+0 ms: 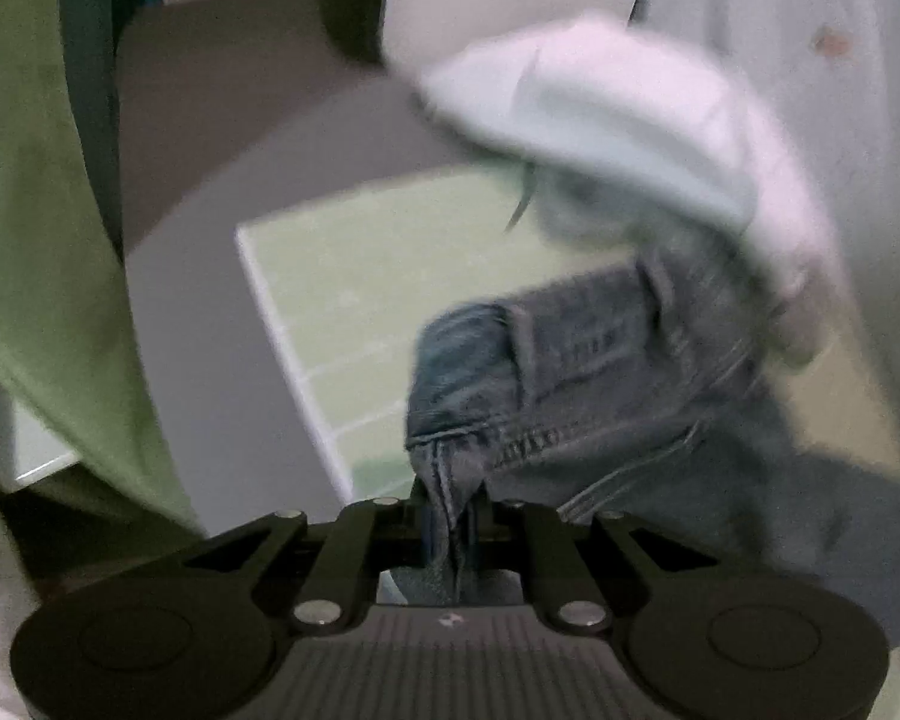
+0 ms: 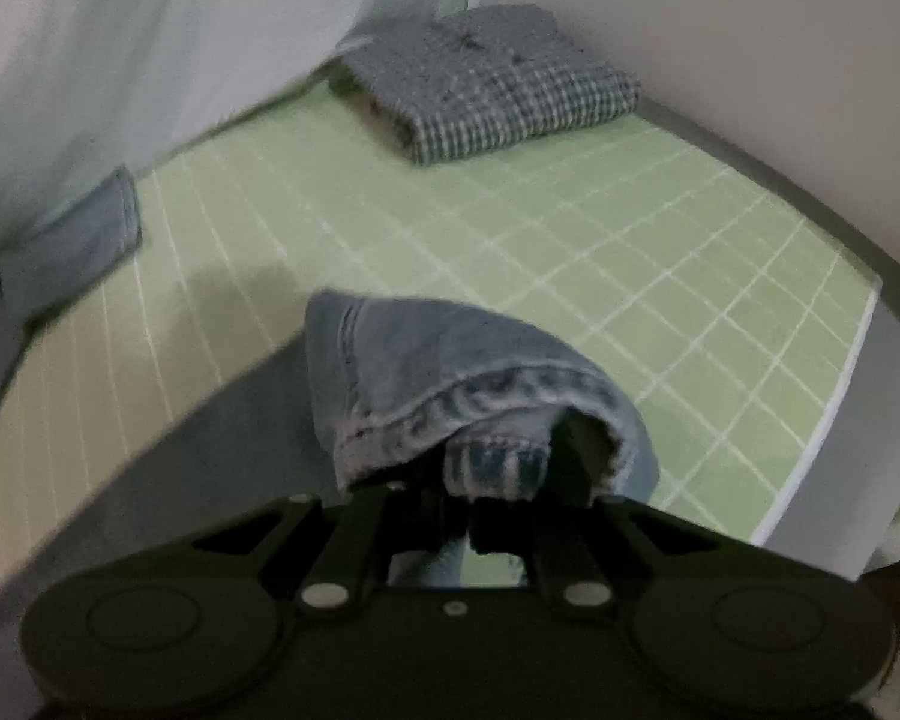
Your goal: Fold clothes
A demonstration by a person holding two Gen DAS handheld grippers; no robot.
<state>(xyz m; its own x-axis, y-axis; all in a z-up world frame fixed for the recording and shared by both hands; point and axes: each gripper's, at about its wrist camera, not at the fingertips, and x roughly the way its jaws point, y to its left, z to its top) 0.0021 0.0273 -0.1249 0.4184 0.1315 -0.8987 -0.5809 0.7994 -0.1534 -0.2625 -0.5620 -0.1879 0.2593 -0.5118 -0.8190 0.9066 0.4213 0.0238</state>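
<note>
Both grippers hold the jeans (image 1: 576, 396) lifted above the green gridded mat (image 2: 510, 252) on the bench; the left gripper (image 1: 450, 504) has its jaws pinched on a seamed edge; the right gripper (image 2: 480, 498) seems clamped on a hem, partly hidden; 1 folded checked garment (image 2: 492, 84) lies at the mat's far corner.

You have two grippers, left (image 1: 450, 516) and right (image 2: 456, 510), each clamped on denim. On the mat (image 2: 510, 228) you have one pair of jeans (image 2: 450, 384) at its near edge and one folded checked cloth (image 2: 492, 84) at its far corner.
</note>
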